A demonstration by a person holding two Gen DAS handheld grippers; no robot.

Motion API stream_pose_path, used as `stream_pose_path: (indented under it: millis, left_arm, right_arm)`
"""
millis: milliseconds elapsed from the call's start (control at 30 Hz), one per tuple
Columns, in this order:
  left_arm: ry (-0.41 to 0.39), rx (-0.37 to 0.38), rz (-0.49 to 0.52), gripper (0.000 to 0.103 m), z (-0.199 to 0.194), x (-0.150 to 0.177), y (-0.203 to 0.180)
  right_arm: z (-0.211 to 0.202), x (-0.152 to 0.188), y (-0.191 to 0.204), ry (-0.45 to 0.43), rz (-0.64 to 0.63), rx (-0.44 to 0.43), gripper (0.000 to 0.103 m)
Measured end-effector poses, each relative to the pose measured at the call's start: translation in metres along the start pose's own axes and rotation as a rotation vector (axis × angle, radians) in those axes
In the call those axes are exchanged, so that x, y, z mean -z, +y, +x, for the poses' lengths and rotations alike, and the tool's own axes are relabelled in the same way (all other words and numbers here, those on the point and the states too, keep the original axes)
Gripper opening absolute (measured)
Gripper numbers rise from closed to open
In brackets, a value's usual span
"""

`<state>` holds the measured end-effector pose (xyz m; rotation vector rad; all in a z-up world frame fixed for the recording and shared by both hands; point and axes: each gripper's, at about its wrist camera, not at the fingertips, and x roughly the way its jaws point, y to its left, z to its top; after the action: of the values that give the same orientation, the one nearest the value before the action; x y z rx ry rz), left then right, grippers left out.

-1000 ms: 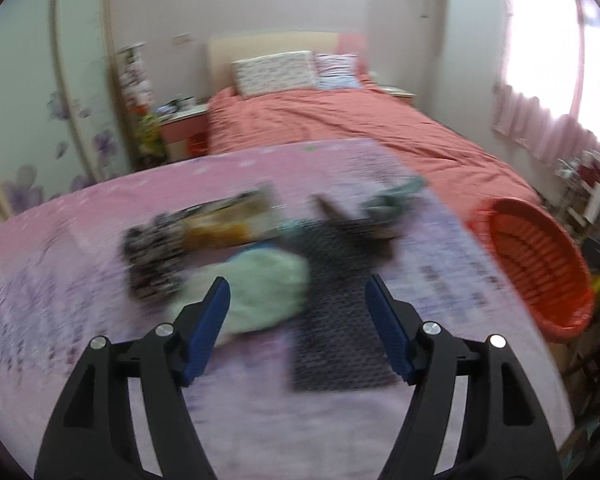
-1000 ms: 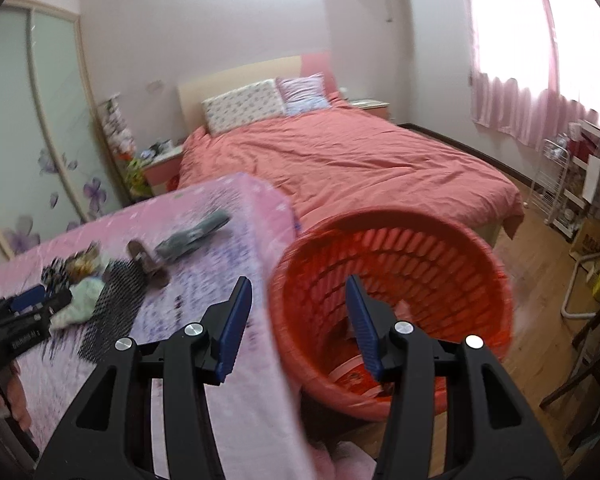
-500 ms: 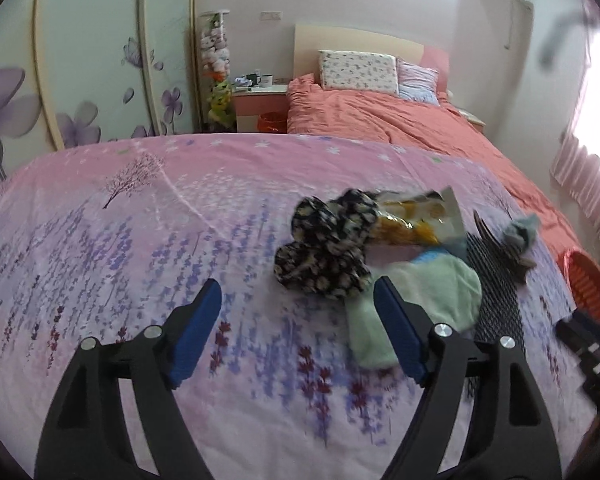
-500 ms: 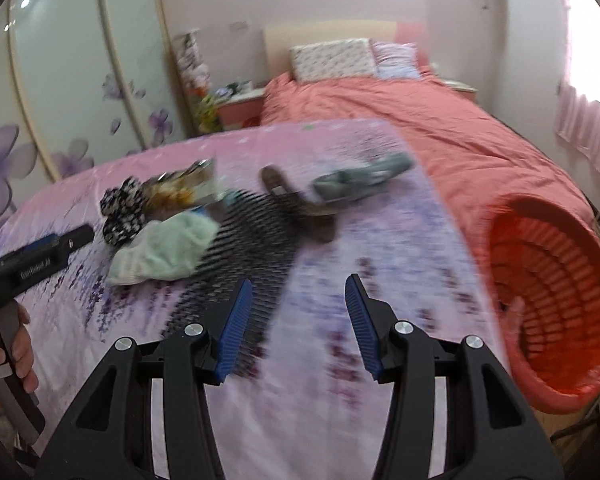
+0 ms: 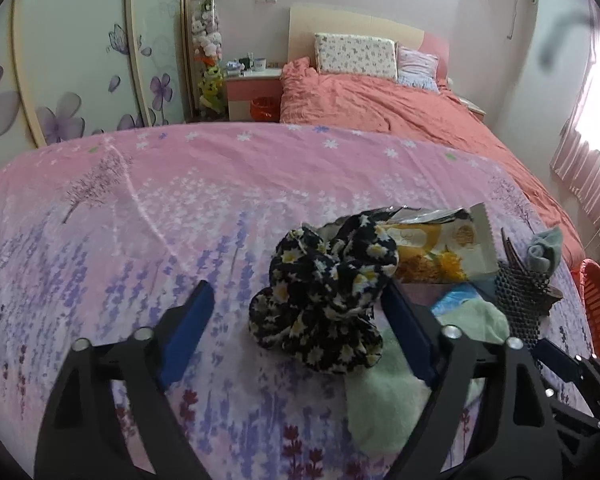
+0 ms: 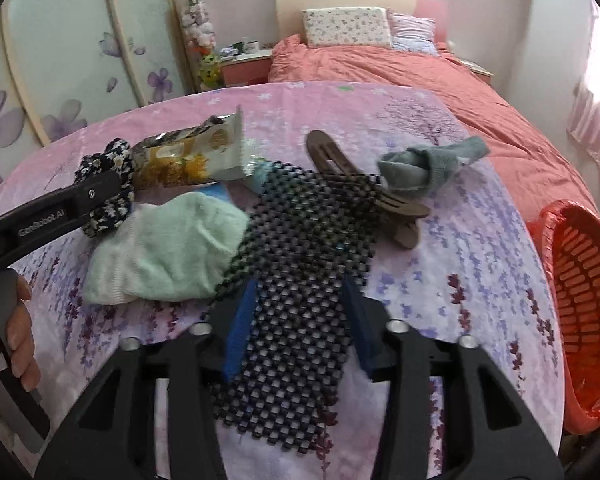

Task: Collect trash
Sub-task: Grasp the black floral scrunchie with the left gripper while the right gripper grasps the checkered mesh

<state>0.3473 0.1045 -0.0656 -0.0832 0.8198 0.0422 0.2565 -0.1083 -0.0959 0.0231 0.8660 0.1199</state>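
On the pink flowered bedspread (image 5: 140, 220) lies a pile of items. My left gripper (image 5: 298, 332) is low over a black daisy-print fabric bundle (image 5: 324, 292), which sits between its closing jaws; the pads are not pressing on it. My right gripper (image 6: 300, 328) straddles a black mesh mat (image 6: 308, 240), its jaws closing along the mat's two edges without a clear squeeze. A yellow snack wrapper (image 6: 188, 160) lies behind the bundle. A mint-green cloth (image 6: 168, 252) lies between bundle and mat.
A grey sock (image 6: 428, 168) and a brown hair clip (image 6: 340, 164) lie beyond the mat. A red slatted basket (image 6: 580, 300) stands off the bed's right edge. A person's hand (image 6: 16, 332) holds the left gripper's handle. A second, coral-covered bed (image 5: 380, 100) stands behind.
Both views swung from the red basket to the pile. The left gripper came up to the daisy-print bundle. The right gripper moved over the mesh mat and its jaws narrowed.
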Motion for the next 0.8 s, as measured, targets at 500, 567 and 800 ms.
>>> stream_pose_path:
  millis: [500,567,800]
  left_arm:
    - [-0.012,0.037,0.022,0.019,-0.027,0.02,0.031]
    - [-0.017,0.036,0.037,0.02,-0.038,0.03,0.038]
    - [0.034,-0.021,0.054,0.033,-0.037,0.053,0.048]
  right_arm:
    - [-0.022,0.013,-0.019,-0.028,0.004,0.03,0.006]
    - [-0.025,0.016,-0.029,-0.031,0.014,0.072,0.006]
    - [-0.018,0.022,-0.041,-0.008,0.053,0.108,0.006]
